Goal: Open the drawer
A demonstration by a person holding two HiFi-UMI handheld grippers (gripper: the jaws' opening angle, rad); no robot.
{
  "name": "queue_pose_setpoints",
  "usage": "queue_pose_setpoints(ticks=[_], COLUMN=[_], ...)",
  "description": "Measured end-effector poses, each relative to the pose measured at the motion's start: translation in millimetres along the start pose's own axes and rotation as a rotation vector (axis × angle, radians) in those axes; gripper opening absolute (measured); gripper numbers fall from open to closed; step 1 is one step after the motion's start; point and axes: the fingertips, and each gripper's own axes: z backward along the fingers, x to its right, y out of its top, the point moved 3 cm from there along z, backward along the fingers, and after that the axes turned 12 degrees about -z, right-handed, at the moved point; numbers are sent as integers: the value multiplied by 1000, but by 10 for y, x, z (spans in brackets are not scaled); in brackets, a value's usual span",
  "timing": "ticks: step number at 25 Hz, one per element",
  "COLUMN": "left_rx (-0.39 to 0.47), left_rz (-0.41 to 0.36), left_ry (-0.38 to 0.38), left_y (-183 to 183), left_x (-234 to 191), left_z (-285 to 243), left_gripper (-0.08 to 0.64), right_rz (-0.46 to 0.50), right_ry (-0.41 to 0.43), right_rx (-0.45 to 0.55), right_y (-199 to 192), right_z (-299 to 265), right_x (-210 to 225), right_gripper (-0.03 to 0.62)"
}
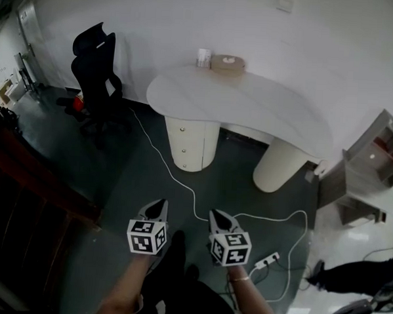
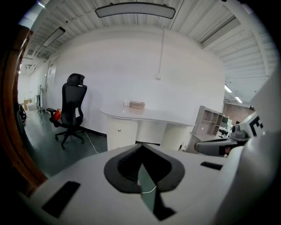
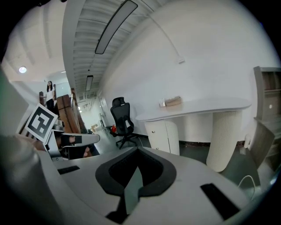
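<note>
Okay, head view: my left gripper [image 1: 156,207] and right gripper [image 1: 219,219] hang side by side over the dark floor, well short of the white desk [image 1: 252,103]. The drawer [image 1: 184,136] sits shut in the pedestal under it.

Left gripper view: jaws together, nothing between them. Drawer [image 2: 118,131] is ahead, with the black chair [image 2: 71,110] off to its left.

Right gripper view: jaws together, empty, drawer [image 3: 160,132] ahead.

The desk [image 1: 252,107] has a smooth white top. Its drawer [image 1: 185,131] front looks smooth cream. The floor [image 1: 136,176] is dark and glossy.
</note>
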Motion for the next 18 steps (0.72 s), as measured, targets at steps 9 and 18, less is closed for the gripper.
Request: queue_pose_setpoints(ticks=[9,18], left_rx=[-16,-63], left_rz=[14,23], left_ry=[-3,-47], left_y=[35,179], left_x=[-303,-795], left_z=[-568,-1480], left_gripper=[3,36], right_rz=[-5,-20], right_ry=[-23,-54], right_rx=[-25,-78], right_y=[204,522], right_z=[-506,-1360], right_x=[150,327], right_gripper=[3,3])
